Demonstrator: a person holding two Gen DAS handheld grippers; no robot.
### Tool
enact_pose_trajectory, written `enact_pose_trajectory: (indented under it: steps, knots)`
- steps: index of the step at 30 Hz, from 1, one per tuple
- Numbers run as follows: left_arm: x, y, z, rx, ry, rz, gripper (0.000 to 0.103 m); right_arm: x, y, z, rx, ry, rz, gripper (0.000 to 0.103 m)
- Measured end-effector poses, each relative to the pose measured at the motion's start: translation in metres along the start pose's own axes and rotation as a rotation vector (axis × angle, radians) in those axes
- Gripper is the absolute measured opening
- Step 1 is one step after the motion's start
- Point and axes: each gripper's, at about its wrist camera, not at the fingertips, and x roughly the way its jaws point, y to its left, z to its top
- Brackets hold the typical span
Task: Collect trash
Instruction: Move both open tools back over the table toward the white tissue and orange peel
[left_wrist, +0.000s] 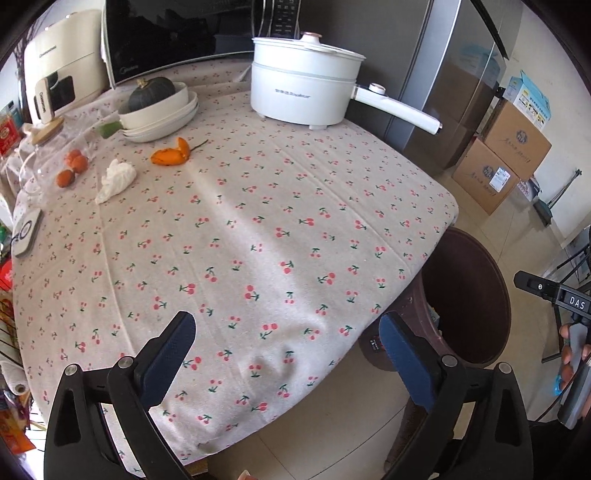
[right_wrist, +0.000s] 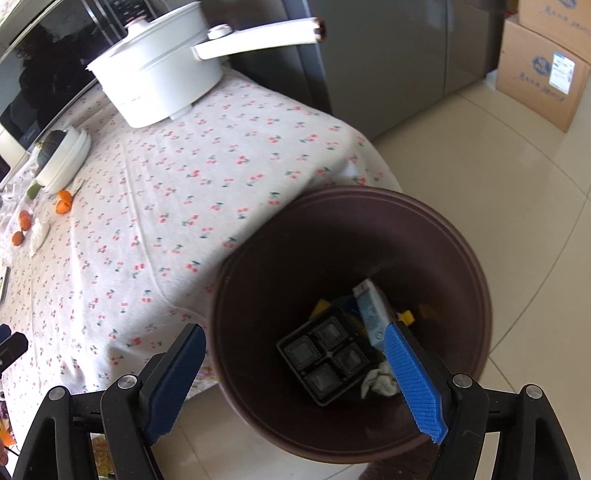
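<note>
Left wrist view: left gripper (left_wrist: 286, 328) hangs over the near edge of the table (left_wrist: 258, 221), which is covered in a cherry-print cloth. Blue pads stand wide apart, nothing between them. Trash on the cloth at far left: a crumpled white tissue (left_wrist: 115, 179) and, just beyond it, an orange peel (left_wrist: 171, 153) with a stem. Small orange fruits (left_wrist: 72, 166) sit left of the tissue by a glass jar (left_wrist: 37, 162). Behind the peel, a stack of white dishes (left_wrist: 162, 114) holds a dark green squash (left_wrist: 151, 94). A white electric pot (left_wrist: 303, 88) with lid and long handle stands at the far side. A brown bin (left_wrist: 469, 295) sits on the floor beside the table's right corner. At the right edge, a hand (left_wrist: 574, 354) grips the other tool.

Right wrist view: right gripper (right_wrist: 295, 354) points down into the brown bin (right_wrist: 480, 295), pads spread apart and empty. No earlier picture to compare. Inside the bin lie a black four-cell tray (right_wrist: 327, 354), a light blue carton (right_wrist: 371, 314), a balled white tissue (right_wrist: 380, 382) and yellow scraps (right_wrist: 406, 316). Tissue (right_wrist: 38, 234) and peel (right_wrist: 64, 202) show small at the far left of the table (right_wrist: 166, 184). Cardboard boxes (right_wrist: 543, 74) stand on the tiled floor (right_wrist: 498, 184).
</note>
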Motion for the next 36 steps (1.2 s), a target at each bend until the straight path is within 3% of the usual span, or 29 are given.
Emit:
enact_pose_trajectory:
  steps: [11,20,26,30,36]
  knots:
    - [-0.016,0.074,-0.012,-0.125,0.008,0.075,0.101,0.012,0.073,0.011,-0.090,-0.017,0.052,0.084]
    - [-0.021,0.153,-0.022,-0.295,-0.006,0.165,0.101,0.035,0.160,0.013,-0.208,-0.012,0.104,0.084]
    - [-0.013,0.194,-0.010,-0.336,-0.042,0.237,0.101,0.056,0.216,0.015,-0.293,-0.016,0.118,0.084]
    - [-0.001,0.217,0.005,-0.374,-0.040,0.226,0.101,0.071,0.240,0.017,-0.356,-0.021,0.108,0.084]
    - [0.025,0.241,0.033,-0.339,-0.063,0.259,0.101,0.099,0.258,0.035,-0.404,0.002,0.076,0.084]
